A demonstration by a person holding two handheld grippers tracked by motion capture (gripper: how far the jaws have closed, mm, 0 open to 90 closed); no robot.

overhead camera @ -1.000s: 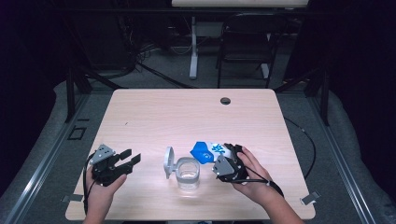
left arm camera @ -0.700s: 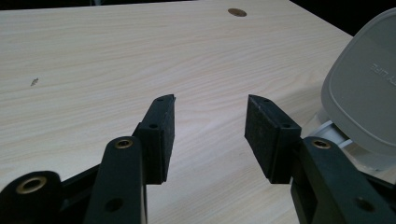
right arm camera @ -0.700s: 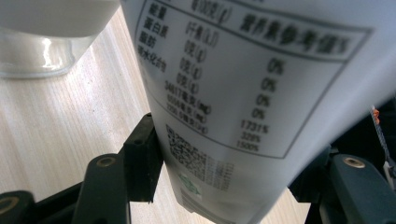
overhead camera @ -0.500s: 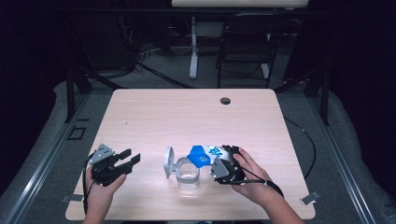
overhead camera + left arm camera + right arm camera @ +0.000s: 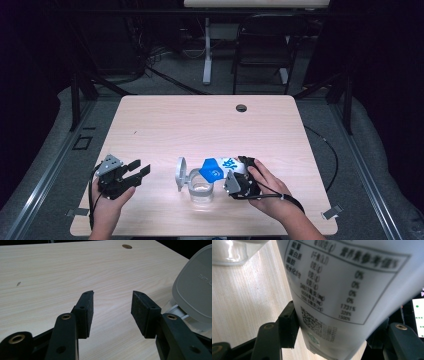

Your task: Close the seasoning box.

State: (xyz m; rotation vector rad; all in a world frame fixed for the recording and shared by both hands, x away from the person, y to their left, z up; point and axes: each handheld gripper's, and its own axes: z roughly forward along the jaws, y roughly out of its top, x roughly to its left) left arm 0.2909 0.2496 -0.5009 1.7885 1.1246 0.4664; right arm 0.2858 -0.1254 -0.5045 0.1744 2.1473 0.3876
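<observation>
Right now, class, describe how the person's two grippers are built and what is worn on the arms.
The left gripper and right gripper are black, each with a grey three-cornered plate and a trailing black cable. Their fingers are flat black pads on arms with brass-ringed holes. The forearms are bare, no sleeves.

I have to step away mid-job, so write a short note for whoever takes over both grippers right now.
Right gripper: shut on the pouch, a white and blue bag tipped on its side, its blue end over the jar.
Left gripper: open, holding nothing, resting on the table left of the jar.
Jar: clear, near the front edge, its grey lid flipped open on the left.
Done: lid open, pouch gripped and tilted to the jar mouth.
Left: probably tip the pouch's contents into the jar, set the pouch down, close the lid. Whether anything has poured yet is unclear.
</observation>
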